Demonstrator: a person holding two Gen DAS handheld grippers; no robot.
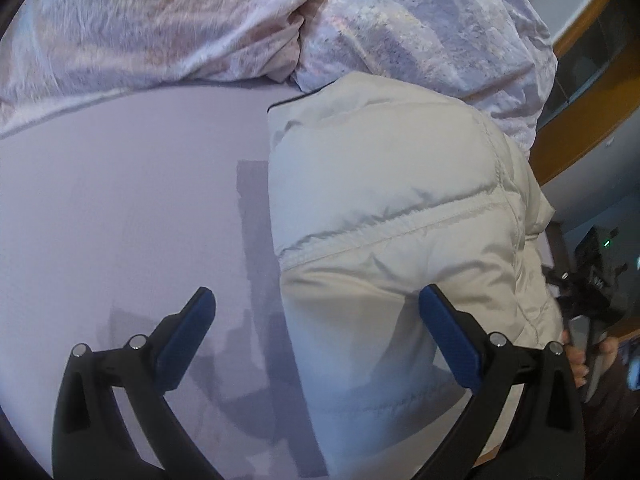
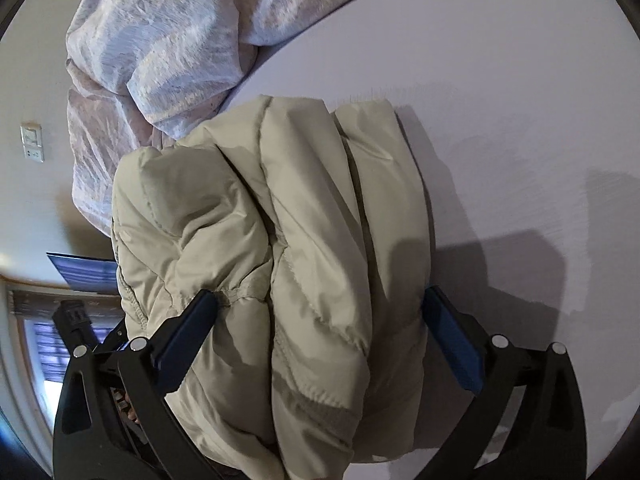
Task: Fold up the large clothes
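A cream puffer jacket [image 1: 400,208] lies folded into a thick bundle on the lilac bed sheet [image 1: 120,208]. My left gripper [image 1: 316,296] is open above the jacket's left edge, with its right finger [image 1: 448,332] over the cloth and its left finger over bare sheet. In the right wrist view the jacket [image 2: 280,220] bulges up between the wide-spread fingers of my right gripper [image 2: 320,298]. That gripper is open. Its left fingertip [image 2: 200,316] rests against a puckered seam. In the left wrist view a hand [image 1: 576,360] holds the right gripper's black body [image 1: 592,280] at the far right.
A crumpled pale patterned quilt [image 1: 200,28] is heaped along the far side of the bed, right behind the jacket [image 2: 160,48]. Wooden furniture edges [image 1: 580,140] show beyond the bed's right side. A wall switch plate [image 2: 31,142] and a blue panel [image 2: 84,272] lie at the left.
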